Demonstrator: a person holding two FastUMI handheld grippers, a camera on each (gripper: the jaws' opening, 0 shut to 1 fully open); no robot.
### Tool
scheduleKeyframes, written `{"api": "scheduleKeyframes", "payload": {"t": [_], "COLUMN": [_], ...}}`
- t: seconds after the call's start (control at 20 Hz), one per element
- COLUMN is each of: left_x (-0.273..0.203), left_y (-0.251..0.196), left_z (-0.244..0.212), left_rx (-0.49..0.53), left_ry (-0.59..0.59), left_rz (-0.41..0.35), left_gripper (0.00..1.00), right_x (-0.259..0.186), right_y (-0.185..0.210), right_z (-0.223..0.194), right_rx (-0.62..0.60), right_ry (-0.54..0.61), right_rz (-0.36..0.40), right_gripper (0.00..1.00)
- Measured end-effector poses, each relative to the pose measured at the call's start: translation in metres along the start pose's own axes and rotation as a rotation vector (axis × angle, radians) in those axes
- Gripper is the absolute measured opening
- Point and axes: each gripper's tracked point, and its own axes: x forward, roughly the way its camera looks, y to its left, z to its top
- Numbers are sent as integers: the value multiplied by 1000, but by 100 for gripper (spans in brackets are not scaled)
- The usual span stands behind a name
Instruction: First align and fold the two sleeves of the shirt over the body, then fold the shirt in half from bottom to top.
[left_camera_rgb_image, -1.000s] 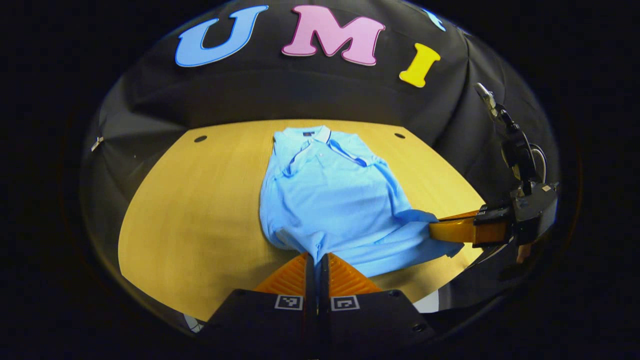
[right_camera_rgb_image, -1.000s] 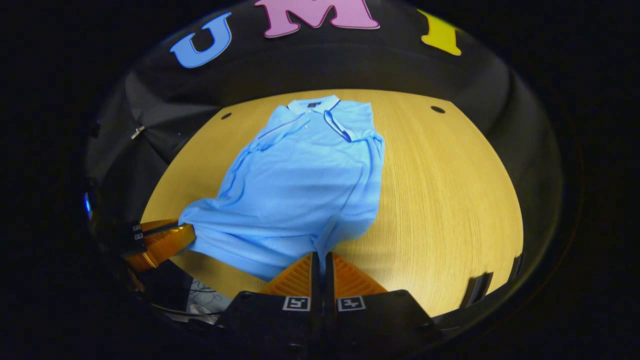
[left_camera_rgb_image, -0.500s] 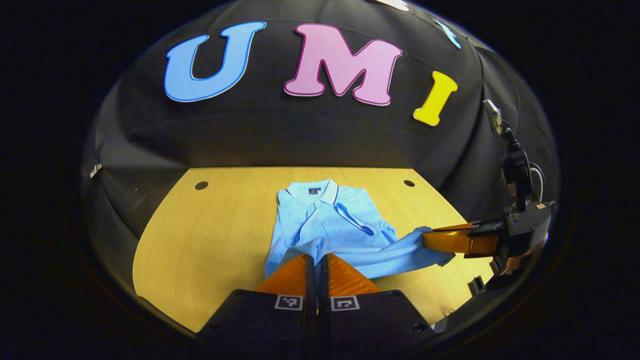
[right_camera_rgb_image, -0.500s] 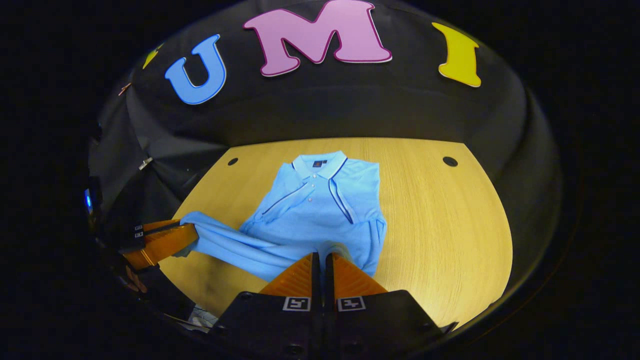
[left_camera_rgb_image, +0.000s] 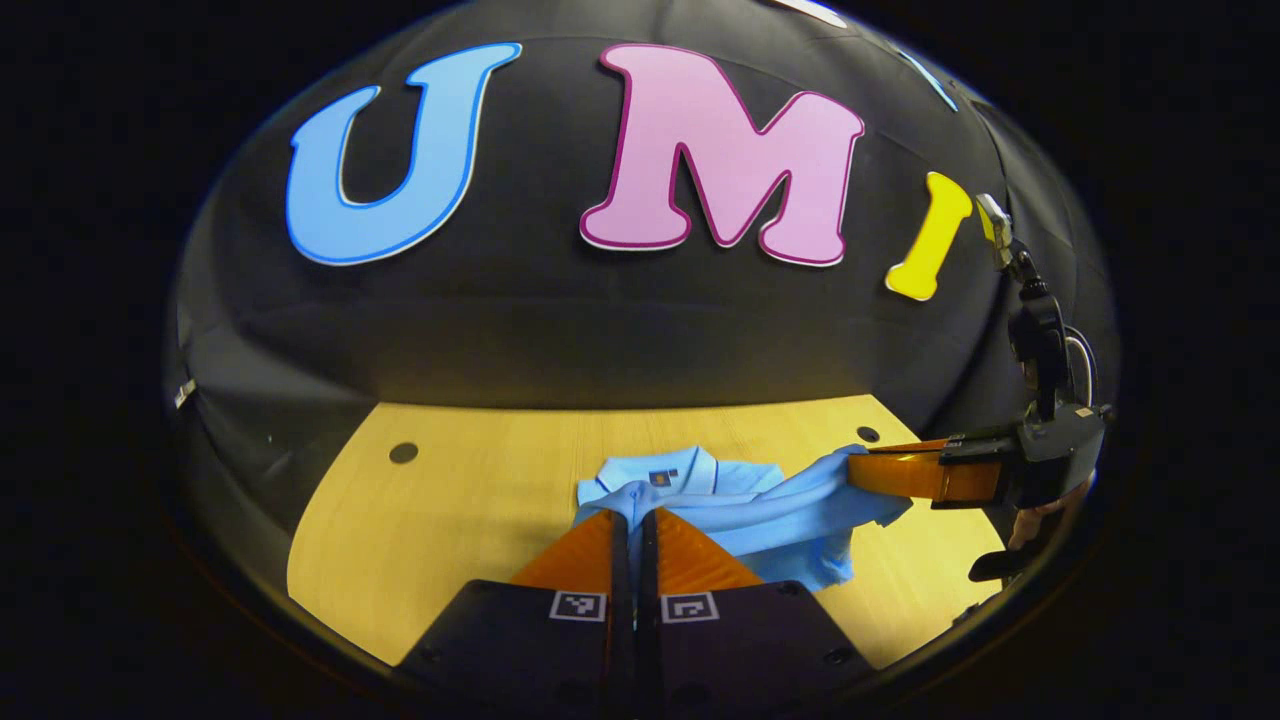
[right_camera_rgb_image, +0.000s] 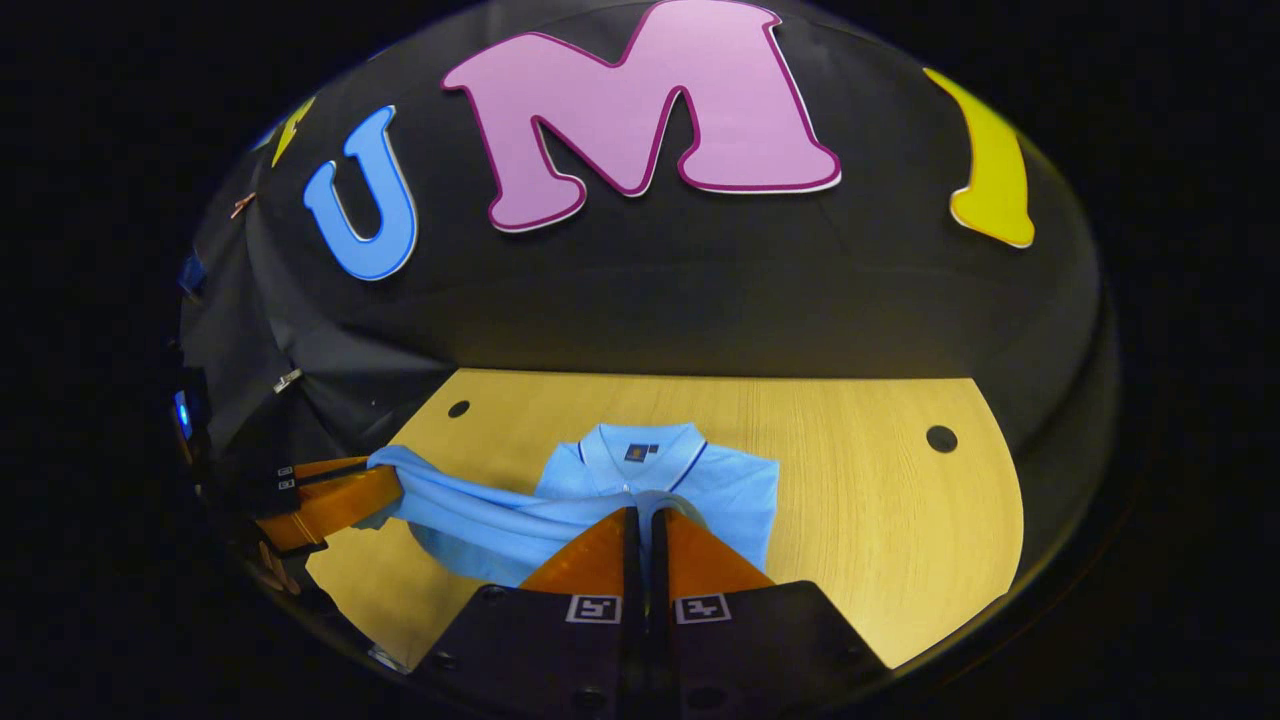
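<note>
Pale wooden table (right_camera_rgb_image: 860, 520) under blue shirt (right_camera_rgb_image: 730, 495), black cloth wall behind.

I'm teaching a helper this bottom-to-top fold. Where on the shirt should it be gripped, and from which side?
Grip the shirt at its two bottom hem corners, coming from the near table edge, opposite the collar. The left gripper and right gripper each pinch a corner, so the hem hangs stretched between them.

Dim booth, bright overhead light, sharp focus, fisheye-bent edges
</note>
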Motion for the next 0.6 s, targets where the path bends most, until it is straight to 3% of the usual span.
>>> {"api": "scheduleKeyframes", "payload": {"t": [0.3, 0.6], "left_x": [100, 201], "left_y": [18, 27], "left_z": [16, -27], "left_rx": [20, 9], "left_ry": [-9, 37], "left_rz": [33, -6], "left_gripper": [6, 6], "right_x": [90, 177], "right_y": [-26, -67], "right_z": [17, -3], "right_rx": [41, -45], "right_ry": [-1, 6], "right_rz": [12, -48], "right_gripper": [5, 5]}}
